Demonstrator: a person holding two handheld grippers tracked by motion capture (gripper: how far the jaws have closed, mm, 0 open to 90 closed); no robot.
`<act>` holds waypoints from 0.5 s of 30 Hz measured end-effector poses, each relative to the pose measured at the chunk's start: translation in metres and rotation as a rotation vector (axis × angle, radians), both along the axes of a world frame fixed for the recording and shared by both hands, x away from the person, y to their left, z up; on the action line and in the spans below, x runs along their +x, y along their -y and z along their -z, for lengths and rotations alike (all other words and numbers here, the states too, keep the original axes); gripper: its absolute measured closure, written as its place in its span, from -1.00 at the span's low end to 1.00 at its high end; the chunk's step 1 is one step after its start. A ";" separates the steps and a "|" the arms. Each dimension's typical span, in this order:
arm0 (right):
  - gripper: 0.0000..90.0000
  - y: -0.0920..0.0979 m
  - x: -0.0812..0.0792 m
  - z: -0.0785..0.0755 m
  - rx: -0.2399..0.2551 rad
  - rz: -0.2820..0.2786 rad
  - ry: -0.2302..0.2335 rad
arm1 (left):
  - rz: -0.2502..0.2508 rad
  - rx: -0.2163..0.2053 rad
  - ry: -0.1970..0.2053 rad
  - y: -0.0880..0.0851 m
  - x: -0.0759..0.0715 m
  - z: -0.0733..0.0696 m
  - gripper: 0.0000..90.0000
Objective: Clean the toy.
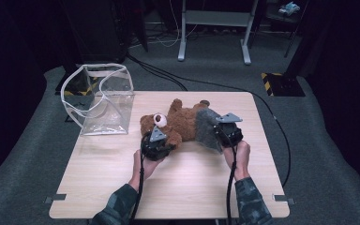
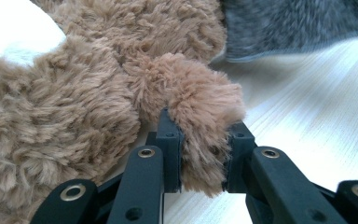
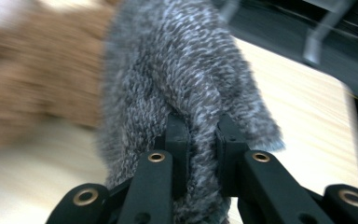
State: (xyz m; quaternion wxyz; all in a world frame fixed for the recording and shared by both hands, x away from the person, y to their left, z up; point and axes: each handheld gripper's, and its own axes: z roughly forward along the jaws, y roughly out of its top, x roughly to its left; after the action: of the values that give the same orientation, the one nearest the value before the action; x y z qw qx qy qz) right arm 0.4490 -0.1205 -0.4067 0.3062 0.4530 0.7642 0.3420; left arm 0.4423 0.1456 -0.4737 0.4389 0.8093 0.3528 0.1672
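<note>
Premises: a lab or test room. One light wooden table (image 1: 178, 187) stands on grey carpet (image 1: 328, 154). Behind the table: black cables (image 1: 168, 77) across the floor, a grey metal stand (image 1: 214, 28), and yellow-black hazard tape (image 1: 272, 76).

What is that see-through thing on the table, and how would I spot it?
Start at the pale wooden table and look to its far left corner. There, left of the brown teddy bear, stands a clear plastic bag with a white rim, its mouth gaping open. It is the one transparent thing there; the bear is furry and wears grey cloth.
</note>
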 end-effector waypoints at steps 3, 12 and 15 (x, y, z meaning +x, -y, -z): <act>0.76 -0.034 -0.005 -0.001 0.025 -0.133 -0.023 | 0.002 0.000 -0.004 0.000 0.000 0.000 0.63; 0.76 -0.072 0.018 0.031 -0.054 -0.152 -0.104 | 0.010 -0.004 -0.016 -0.002 0.000 0.001 0.63; 0.76 -0.054 0.018 0.028 -0.066 -0.076 -0.098 | 0.008 -0.004 -0.008 -0.003 0.000 0.002 0.63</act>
State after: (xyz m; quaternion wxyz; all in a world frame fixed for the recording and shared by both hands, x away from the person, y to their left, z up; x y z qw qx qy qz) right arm 0.4668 -0.0663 -0.4349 0.2699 0.4298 0.8057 0.3055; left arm 0.4422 0.1485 -0.4756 0.4396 0.8105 0.3516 0.1616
